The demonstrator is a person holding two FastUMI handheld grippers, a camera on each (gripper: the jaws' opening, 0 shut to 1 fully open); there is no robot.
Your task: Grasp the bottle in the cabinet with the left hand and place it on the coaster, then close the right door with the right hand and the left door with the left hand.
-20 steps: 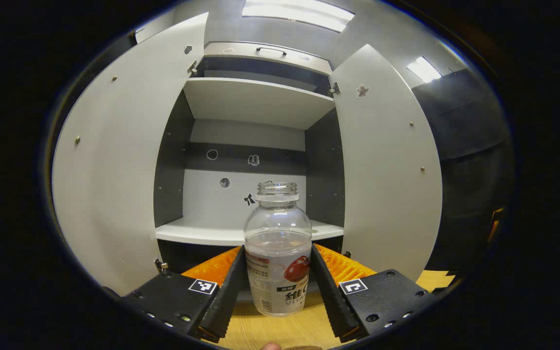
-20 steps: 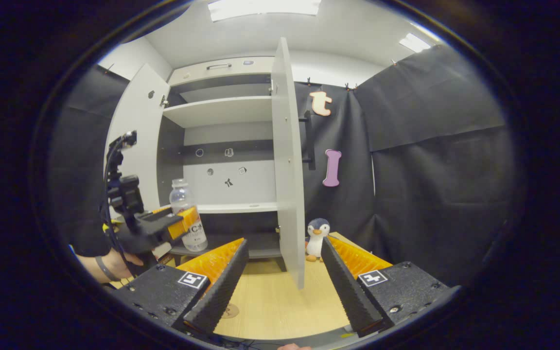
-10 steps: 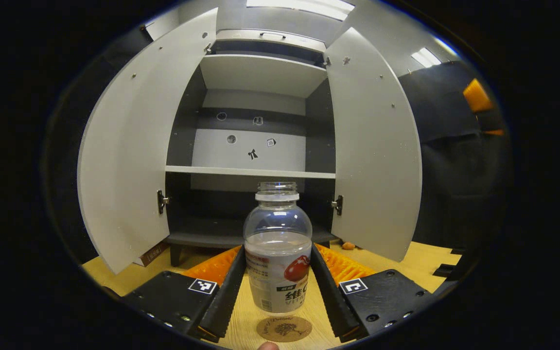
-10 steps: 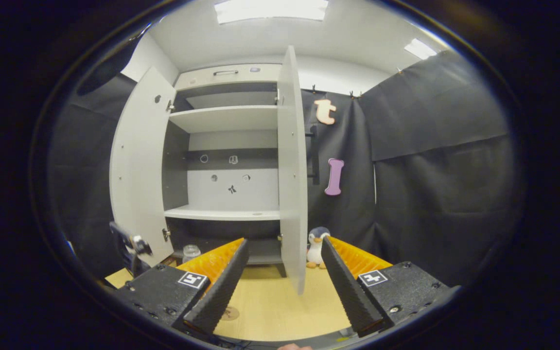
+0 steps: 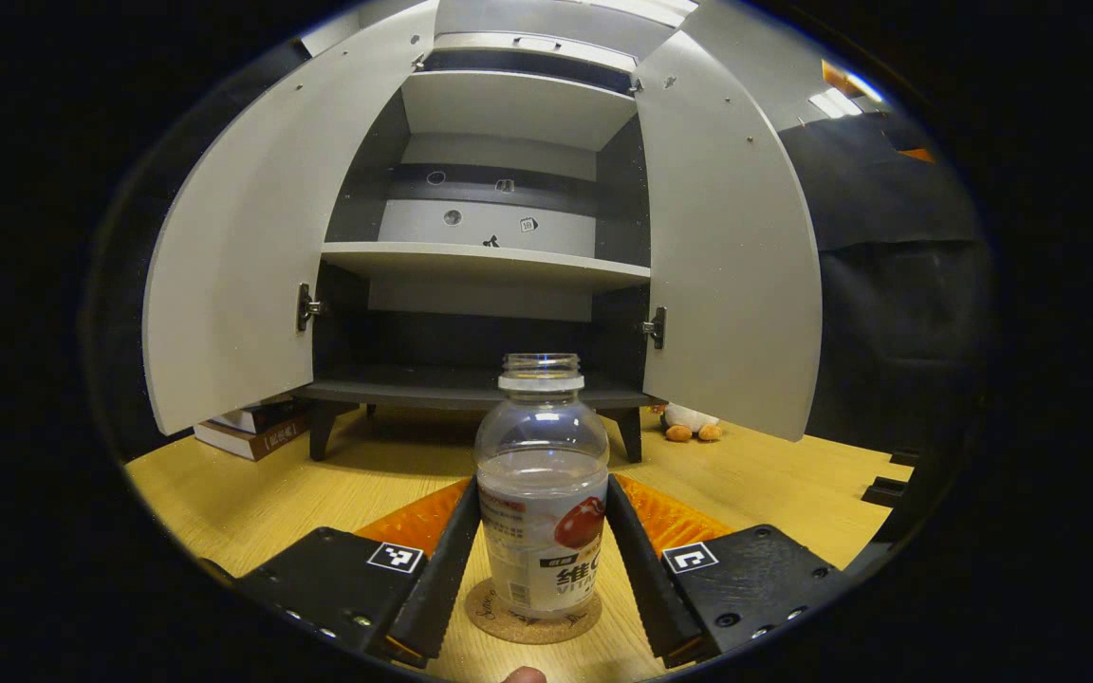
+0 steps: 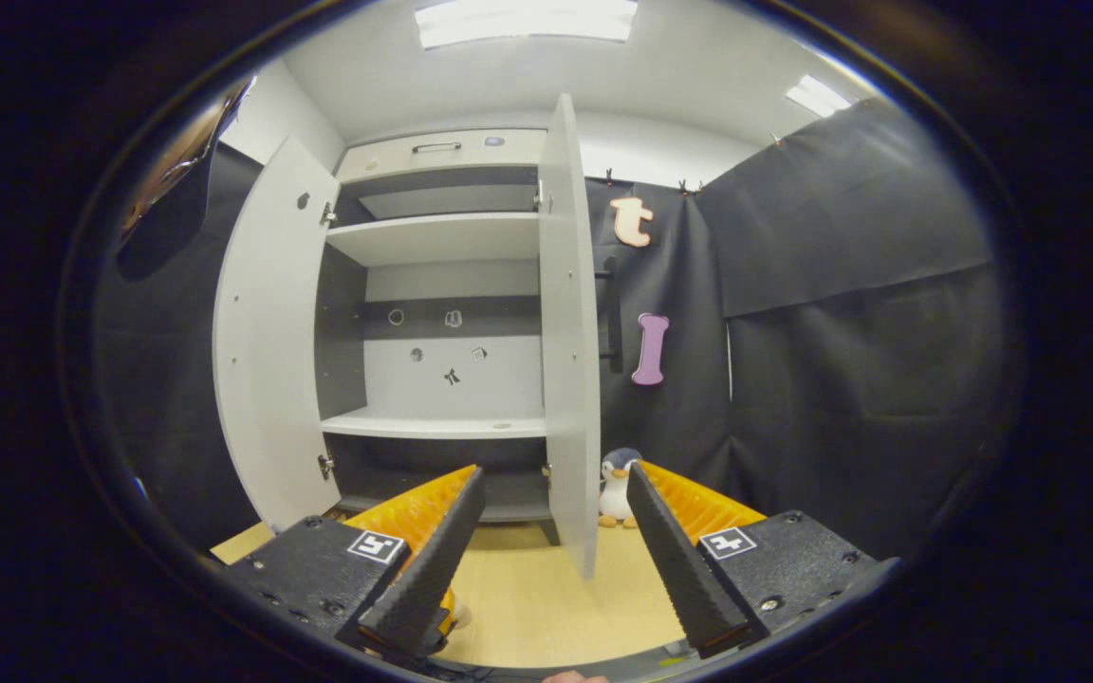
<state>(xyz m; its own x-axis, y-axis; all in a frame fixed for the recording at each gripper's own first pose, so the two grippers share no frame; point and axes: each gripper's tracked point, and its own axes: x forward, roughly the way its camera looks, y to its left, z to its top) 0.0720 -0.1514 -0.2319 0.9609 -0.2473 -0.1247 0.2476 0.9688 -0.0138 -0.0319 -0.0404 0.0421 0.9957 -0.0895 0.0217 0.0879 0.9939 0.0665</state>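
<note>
Bottle (image 5: 542, 503) stands upright at the bottom middle of the left gripper view, with its foot on the round cork coaster (image 5: 534, 617). It is see-through, has no cap, and has a label with a red fruit on it. The coaster lies flat on the light wooden surface (image 5: 319, 493), which fills the lower part of that view.

Behind it, in the middle of the frame, stands the grey cabinet (image 5: 490, 256) on short dark legs, with white shelves inside. Both doors hang wide open: the left door (image 5: 243, 247) on the left side of the frame and the right door (image 5: 727, 247) on the right side. A small pile of books (image 5: 252, 432) lies on the surface at the lower left, under the left door. A toy penguin (image 5: 689, 422) sits at the lower right of the cabinet, and black cloth covers the wall on the far right.

The left tongs (image 5: 542, 560) pinch the bottle: one dark finger presses on each side of the label.

In the right gripper view the right tongs (image 6: 546, 555) are spread wide with nothing between them, low in the frame above the wooden surface. The right door's edge sits in the middle of that frame, past the tongs and apart from them. The penguin stands just right of it
</note>
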